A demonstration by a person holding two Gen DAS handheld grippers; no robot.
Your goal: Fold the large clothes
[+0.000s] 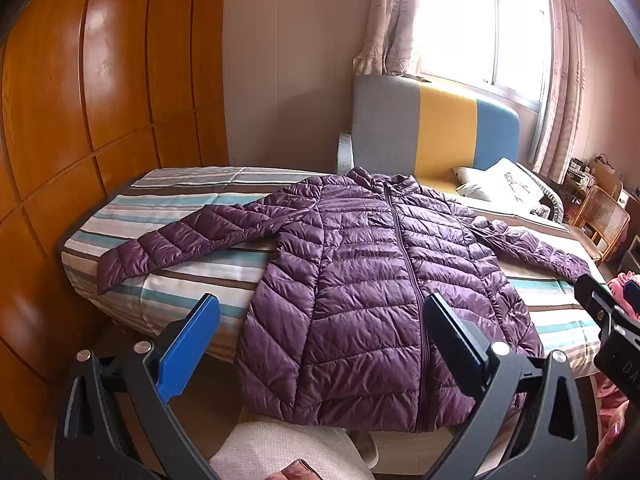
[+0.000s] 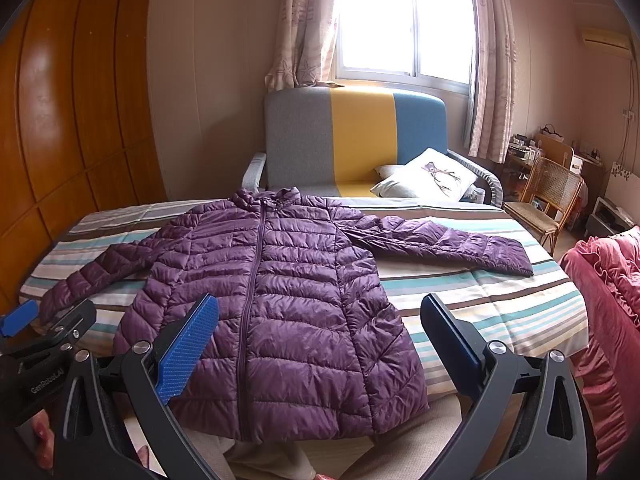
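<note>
Where the room begins on the left, a tall wardrobe (image 1: pixel 100 92) of glossy orange-brown wood lines the wall, and just beside it starts the bed, covered by a striped quilt (image 2: pixel 500 292) in teal, brown, grey and white. Near that side the left gripper (image 1: pixel 320 340) hangs above the bed's near edge, its jaws spread wide with nothing between the blue pads, tilted down toward the fabric without touching it. Across the middle of the quilt lies the purple quilted jacket (image 2: pixel 288 292), flat on its back, zipped up, collar toward the far headboard (image 2: pixel 356 136) with its grey, yellow and blue panels; its hem hangs slightly over the near edge of the bed. One sleeve (image 1: pixel 180 236) stretches out toward the wardrobe side, the other sleeve (image 2: pixel 452 244) toward the opposite side, both resting on the stripes. The right gripper (image 2: pixel 320 340) is held over the jacket's lower half, jaws likewise fully apart and empty. Behind the headboard a bright window (image 2: pixel 404 20) sits between pale curtains, and a white cushion (image 2: pixel 432 176) leans near it. Further right stands a wicker chair (image 2: pixel 548 196), and at the far right edge lies a bunched pink blanket (image 2: pixel 608 312).
</note>
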